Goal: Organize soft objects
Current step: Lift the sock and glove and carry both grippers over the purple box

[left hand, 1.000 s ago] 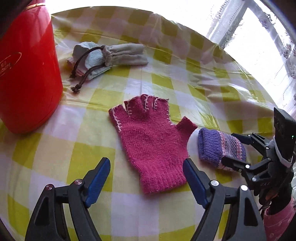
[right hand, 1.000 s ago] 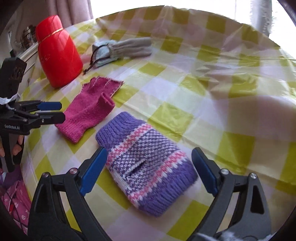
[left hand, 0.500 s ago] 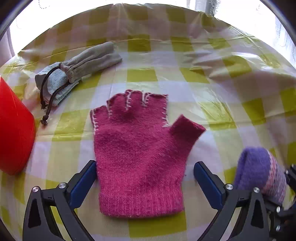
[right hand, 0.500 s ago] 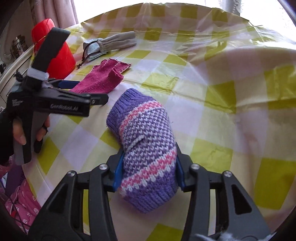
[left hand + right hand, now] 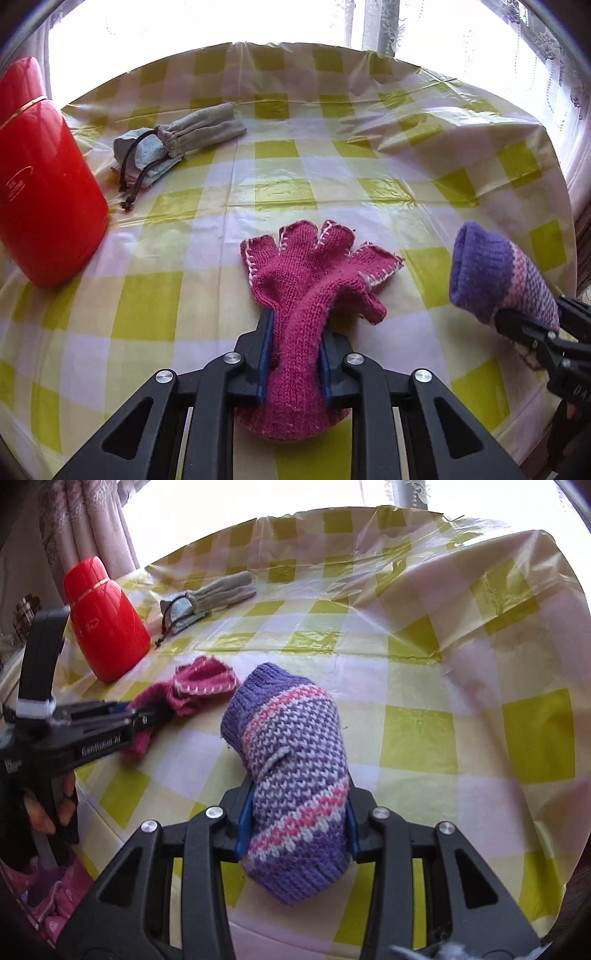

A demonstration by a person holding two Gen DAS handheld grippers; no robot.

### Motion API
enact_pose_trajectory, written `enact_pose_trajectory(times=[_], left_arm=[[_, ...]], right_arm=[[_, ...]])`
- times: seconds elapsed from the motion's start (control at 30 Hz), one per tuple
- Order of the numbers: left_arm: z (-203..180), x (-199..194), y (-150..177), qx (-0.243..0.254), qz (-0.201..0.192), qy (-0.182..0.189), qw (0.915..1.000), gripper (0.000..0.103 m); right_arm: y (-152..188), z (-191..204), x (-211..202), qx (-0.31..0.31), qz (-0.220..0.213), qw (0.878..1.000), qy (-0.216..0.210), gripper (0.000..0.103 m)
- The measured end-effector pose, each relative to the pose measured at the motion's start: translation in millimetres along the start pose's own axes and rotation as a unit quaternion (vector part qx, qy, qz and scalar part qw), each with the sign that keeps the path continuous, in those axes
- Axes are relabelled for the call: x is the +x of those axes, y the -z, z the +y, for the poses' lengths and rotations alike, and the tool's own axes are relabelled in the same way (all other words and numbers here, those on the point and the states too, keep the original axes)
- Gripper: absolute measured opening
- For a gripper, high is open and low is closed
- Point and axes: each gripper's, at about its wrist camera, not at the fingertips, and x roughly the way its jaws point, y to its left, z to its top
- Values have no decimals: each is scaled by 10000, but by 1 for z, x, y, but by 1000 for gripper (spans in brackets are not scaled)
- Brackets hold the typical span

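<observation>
My left gripper (image 5: 293, 350) is closing on the pink fingerless glove (image 5: 314, 273), and its blue pads squeeze the cuff into a bunch. The glove's finger end fans out on the checked tablecloth. The same glove (image 5: 199, 686) and left gripper (image 5: 147, 716) show at the left of the right wrist view. My right gripper (image 5: 295, 812) is closing on the purple striped knit mitten (image 5: 291, 760), pinched at its middle and lifted off the cloth. That mitten (image 5: 495, 277) hangs at the right of the left wrist view.
A red flask (image 5: 40, 184) stands at the left, with a grey drawstring pouch (image 5: 177, 140) beside it toward the back. The yellow checked tablecloth (image 5: 332, 155) covers the table, and its far edge meets a bright window. A hand (image 5: 40, 808) holds the left gripper's handle.
The left gripper's jaws stood wide around the flat pink glove; now they pinch its bunched cuff. The right gripper kept its grip on the mitten and raised it.
</observation>
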Motion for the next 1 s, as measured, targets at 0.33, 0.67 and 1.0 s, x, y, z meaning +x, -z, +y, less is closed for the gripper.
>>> enact_pose_trajectory(times=[0.33,0.67,1.0], left_arm=[[12,-91,5,-171,-1659,-344,9854,22],[21,-144,17,-92,-2265,-340,9734,22],[35,-177,37,-117,-2503,-436,9671,23]], right_arm=[[5,56,-76,-298,-1629,9851,465,43],[0,111,-116,-1038,-2017,9713,712,43],[1,140,-134,-1341,-2133,9661,571,43]])
